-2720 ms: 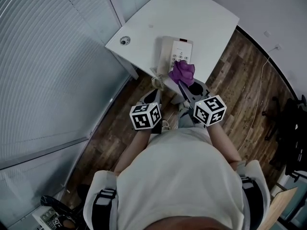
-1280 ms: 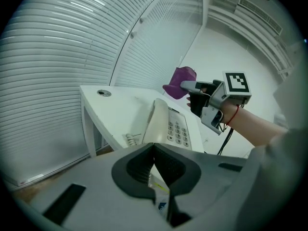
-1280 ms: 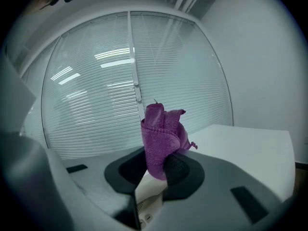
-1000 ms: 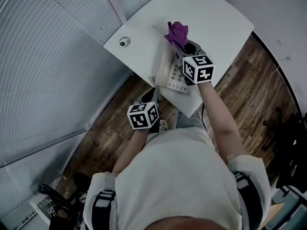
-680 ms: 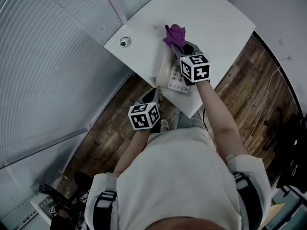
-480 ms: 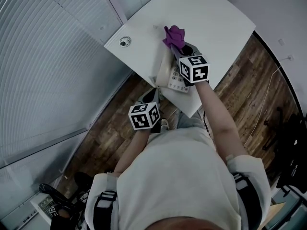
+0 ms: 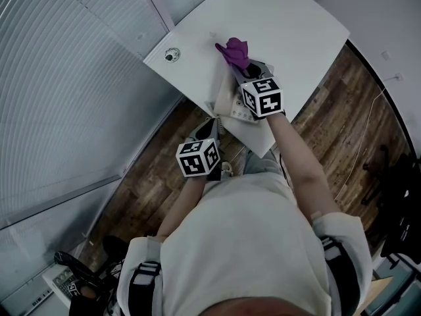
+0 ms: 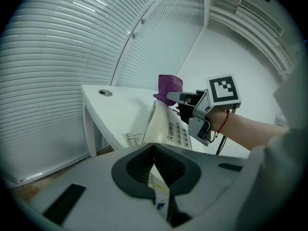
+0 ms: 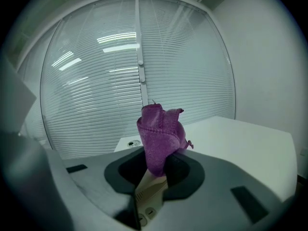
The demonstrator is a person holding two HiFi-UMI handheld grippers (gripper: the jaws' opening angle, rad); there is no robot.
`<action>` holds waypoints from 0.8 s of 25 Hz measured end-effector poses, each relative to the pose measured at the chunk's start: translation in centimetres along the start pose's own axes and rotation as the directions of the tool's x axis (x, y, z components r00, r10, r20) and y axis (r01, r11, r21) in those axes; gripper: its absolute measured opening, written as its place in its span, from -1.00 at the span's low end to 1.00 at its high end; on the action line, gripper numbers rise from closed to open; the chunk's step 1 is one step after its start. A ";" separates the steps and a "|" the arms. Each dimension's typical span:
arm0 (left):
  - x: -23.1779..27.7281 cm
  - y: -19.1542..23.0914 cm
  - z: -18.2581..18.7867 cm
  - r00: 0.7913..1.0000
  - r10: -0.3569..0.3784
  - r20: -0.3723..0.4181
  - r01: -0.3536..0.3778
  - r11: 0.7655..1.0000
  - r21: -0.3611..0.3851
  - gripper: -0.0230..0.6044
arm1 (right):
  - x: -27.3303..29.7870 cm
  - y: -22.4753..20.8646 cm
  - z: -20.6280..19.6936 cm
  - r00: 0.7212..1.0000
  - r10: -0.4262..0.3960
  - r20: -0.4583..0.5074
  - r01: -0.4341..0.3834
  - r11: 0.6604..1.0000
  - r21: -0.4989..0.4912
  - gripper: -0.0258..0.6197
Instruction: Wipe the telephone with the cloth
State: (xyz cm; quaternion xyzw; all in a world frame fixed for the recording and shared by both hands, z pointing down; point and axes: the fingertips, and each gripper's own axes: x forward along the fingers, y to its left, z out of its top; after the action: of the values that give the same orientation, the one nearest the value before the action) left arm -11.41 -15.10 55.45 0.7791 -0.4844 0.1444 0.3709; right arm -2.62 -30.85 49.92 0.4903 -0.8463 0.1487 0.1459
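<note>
A beige telephone point(image 7: 231, 104) with a keypad lies near the front edge of the white table point(image 7: 296, 25). My right gripper point(image 7: 240, 68) is shut on a bunched purple cloth point(image 7: 233, 50), which sits at the phone's far end. In the right gripper view the cloth point(image 9: 161, 138) stands up between the jaws, with the phone point(image 9: 149, 196) just beneath. My left gripper point(image 7: 209, 131) is shut and empty, held off the table's front edge. In its own view the left gripper point(image 8: 154, 150) points at the telephone point(image 8: 161, 124), with the cloth point(image 8: 168, 85) beyond.
A round cable grommet point(image 7: 172, 54) sits in the table's left corner. The phone's coiled cord point(image 8: 130, 138) hangs at the front edge. Slatted blinds point(image 7: 72, 78) cover the glass wall on the left. Wooden floor point(image 7: 342, 110) lies to the right.
Since the earliest frame the right gripper has carried the cloth from the keypad's near end to the phone's far end. Over the last second it has edged left. The left gripper has stayed put.
</note>
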 end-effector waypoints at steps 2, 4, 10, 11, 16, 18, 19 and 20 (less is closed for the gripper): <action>-0.1 0.1 -0.1 1.000 0.001 0.001 -0.001 1.000 0.000 -0.86 | -0.1 0.3 -0.2 1.000 0.003 0.002 -0.003 1.000 0.004 -0.64; -0.4 0.2 -0.2 1.000 0.002 0.003 -0.002 1.000 0.000 -0.86 | -0.3 0.7 -0.4 1.000 0.005 0.002 -0.005 1.000 0.004 -0.64; -1.0 0.5 -0.4 1.000 0.004 0.005 -0.004 1.000 0.001 -0.86 | -0.9 1.8 -0.8 1.000 0.018 0.002 -0.018 1.000 0.001 -0.64; -1.2 0.5 -0.5 1.000 0.003 0.006 -0.003 1.000 0.001 -0.86 | -1.0 2.1 -0.9 1.000 0.020 0.002 -0.020 1.000 0.000 -0.64; -1.6 0.6 -0.6 1.000 -0.002 0.008 0.002 1.000 0.004 -0.86 | -1.6 3.0 -1.3 1.000 0.027 -0.001 -0.027 1.000 -0.002 -0.64; -1.8 0.5 -0.6 1.000 -0.006 0.009 0.006 1.000 0.006 -0.86 | -1.8 3.3 -1.5 1.000 0.030 -0.003 -0.030 1.000 -0.004 -0.64; -1.9 0.5 -0.7 1.000 -0.008 0.009 0.008 1.000 0.008 -0.86 | -1.9 3.6 -1.6 0.999 0.032 -0.005 -0.032 0.999 -0.006 -0.64; -2.0 0.5 -0.7 1.000 -0.009 0.009 0.009 1.000 0.010 -0.86 | -2.1 3.8 -1.8 0.999 0.035 -0.006 -0.035 0.999 -0.009 -0.64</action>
State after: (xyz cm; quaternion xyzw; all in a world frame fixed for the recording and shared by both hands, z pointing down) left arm -12.70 -13.44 54.98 0.7837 -0.4817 0.1415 0.3657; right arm -4.78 -26.70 50.30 0.4743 -0.8550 0.1487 0.1478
